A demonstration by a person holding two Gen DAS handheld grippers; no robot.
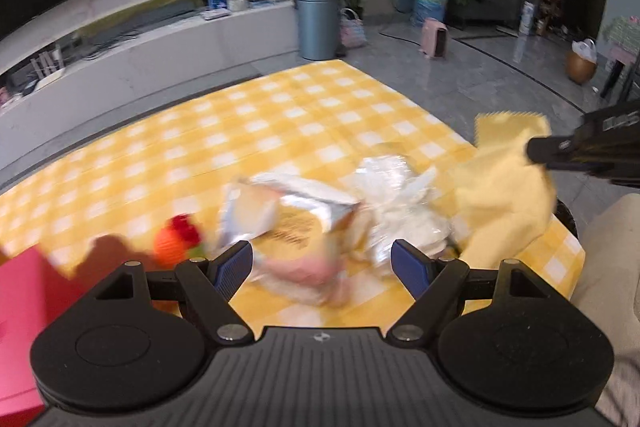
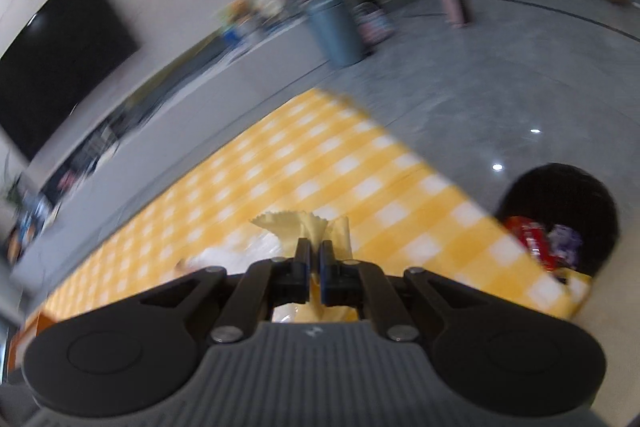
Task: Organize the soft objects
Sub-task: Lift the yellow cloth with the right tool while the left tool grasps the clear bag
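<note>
My right gripper is shut on a pale yellow cloth with a zigzag edge and holds it above the yellow checked tablecloth. In the left wrist view the cloth hangs from the right gripper at the right. My left gripper is open and empty, just above a blurred pile: a silver snack bag, a clear plastic bag and a pink soft item. An orange and red soft toy lies to the left.
A pink box stands at the table's left front. A black bin with wrappers sits on the floor past the table's right edge. A beige sofa arm is at the right. A blue-grey bin stands beyond the table.
</note>
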